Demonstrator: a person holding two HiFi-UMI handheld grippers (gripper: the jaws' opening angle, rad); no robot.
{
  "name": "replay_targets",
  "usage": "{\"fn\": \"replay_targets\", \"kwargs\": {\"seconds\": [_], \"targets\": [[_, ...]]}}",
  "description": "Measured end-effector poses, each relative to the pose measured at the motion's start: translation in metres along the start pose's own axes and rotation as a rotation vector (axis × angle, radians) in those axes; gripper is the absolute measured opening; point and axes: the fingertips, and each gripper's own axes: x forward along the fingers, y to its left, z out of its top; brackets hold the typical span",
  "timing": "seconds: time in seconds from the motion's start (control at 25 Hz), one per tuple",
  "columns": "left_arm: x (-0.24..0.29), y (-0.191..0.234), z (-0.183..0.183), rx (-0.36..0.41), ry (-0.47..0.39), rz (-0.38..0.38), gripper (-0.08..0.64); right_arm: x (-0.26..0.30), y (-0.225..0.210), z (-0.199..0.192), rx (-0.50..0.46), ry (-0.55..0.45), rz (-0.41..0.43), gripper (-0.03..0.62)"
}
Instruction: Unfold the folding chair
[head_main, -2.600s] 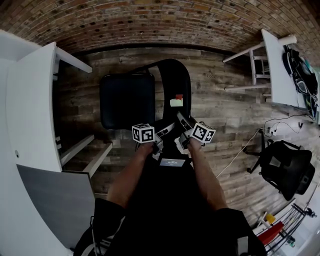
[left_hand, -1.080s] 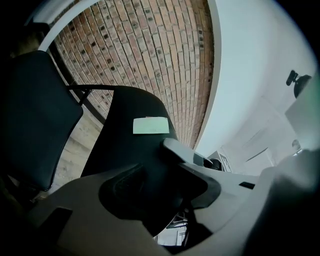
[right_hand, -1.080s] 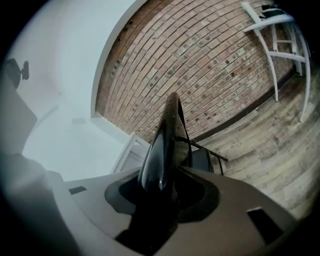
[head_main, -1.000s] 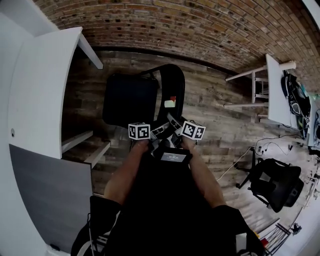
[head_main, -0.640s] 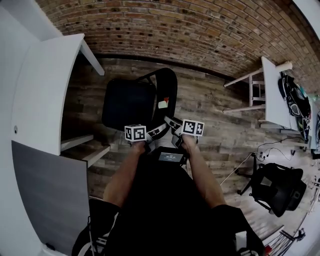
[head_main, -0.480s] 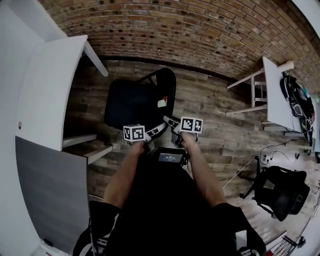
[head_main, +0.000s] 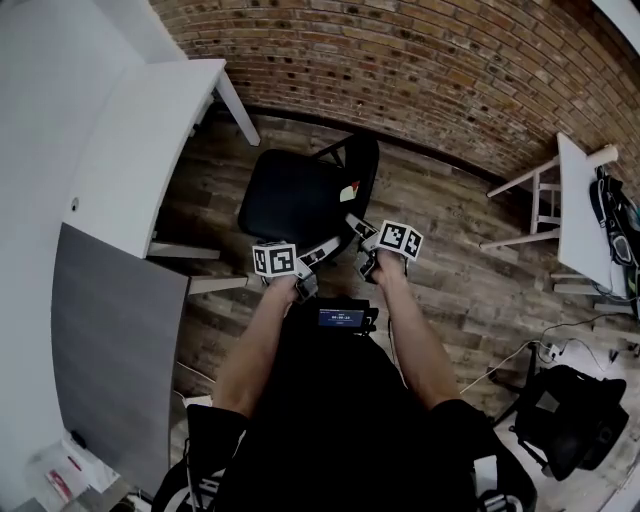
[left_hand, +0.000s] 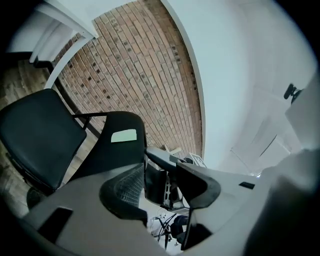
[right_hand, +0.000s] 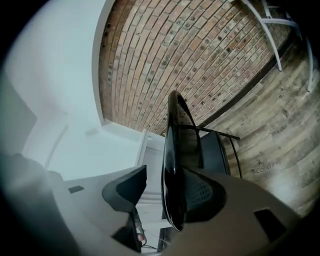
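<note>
The black folding chair stands on the wooden floor with its seat (head_main: 292, 196) down and its backrest (head_main: 362, 178) upright; a white label (left_hand: 123, 135) is on the backrest. My right gripper (head_main: 362, 245) has the backrest's edge (right_hand: 169, 165) between its jaws. They have just been opening: the edge lies against the right pad (right_hand: 201, 192), with a gap to the other jaw. My left gripper (head_main: 315, 262) stands open just left of the right one and holds nothing. In the left gripper view the left gripper (left_hand: 162, 175) points past the backrest (left_hand: 117, 150) toward the right gripper.
A white table (head_main: 150, 150) and a grey panel (head_main: 110, 350) stand close on the left. A brick wall (head_main: 400, 70) runs behind the chair. Another white table (head_main: 590, 210) is at the right, and a black office chair (head_main: 570, 430) at the lower right.
The head view has swung, so the chair sits further right and up in the picture. Both grippers have lifted a little and stay at the backrest's near edge. The seat stays down.
</note>
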Motion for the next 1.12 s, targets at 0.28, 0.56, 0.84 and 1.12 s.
{"fn": "replay_targets", "kwargs": {"seconds": [0.28,0.56,0.84,1.12], "targets": [[-0.015,-0.01,-0.008,-0.004,-0.031,0.019,0.215,-0.015,0.008,0.001,-0.033,-0.039,0.003,0.222],[-0.021,-0.024,-0.007,0.015,-0.005,-0.041,0.215,-0.035,0.03,-0.024,-0.097,0.045,0.053,0.219],[-0.04,-0.039,-0.016,0.045,0.021,-0.116,0.212,-0.049,0.098,-0.066,-0.204,0.079,0.222,0.176],[-0.084,-0.068,-0.022,0.032,0.063,-0.198,0.207,-0.058,0.139,-0.106,-0.239,0.06,0.255,0.067]]}}
